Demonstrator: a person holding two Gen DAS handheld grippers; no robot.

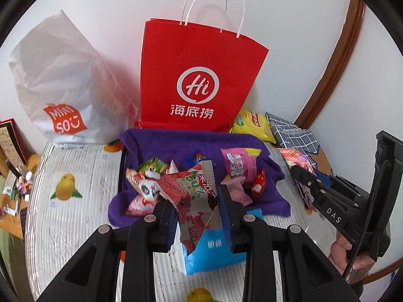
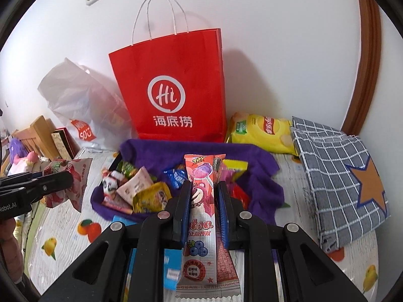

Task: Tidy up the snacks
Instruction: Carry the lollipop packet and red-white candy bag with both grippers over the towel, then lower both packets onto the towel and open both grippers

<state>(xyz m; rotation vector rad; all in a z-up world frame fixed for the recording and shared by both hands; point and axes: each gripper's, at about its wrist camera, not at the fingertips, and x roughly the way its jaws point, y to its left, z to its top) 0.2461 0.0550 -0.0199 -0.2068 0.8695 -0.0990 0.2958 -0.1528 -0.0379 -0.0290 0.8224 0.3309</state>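
Note:
A pile of small snack packets (image 1: pixel 151 183) lies on a purple cloth (image 1: pixel 161 141) on the table; it also shows in the right wrist view (image 2: pixel 136 188). My left gripper (image 1: pixel 199 216) is shut on a red and white lychee snack packet (image 1: pixel 194 196), held above the cloth's near edge; it shows at the left of the right wrist view (image 2: pixel 68 183). My right gripper (image 2: pixel 204 211) is shut on a long pink lollipop packet (image 2: pixel 201 201), held upright over the cloth; it appears at the right of the left wrist view (image 1: pixel 302 173).
A red paper bag (image 1: pixel 199 75) stands against the wall behind the cloth, a white plastic bag (image 1: pixel 60 83) to its left. A yellow chip bag (image 2: pixel 262 130) and a grey checked bag (image 2: pixel 337 171) lie at the right. A blue box (image 1: pixel 214 251) sits under my left gripper.

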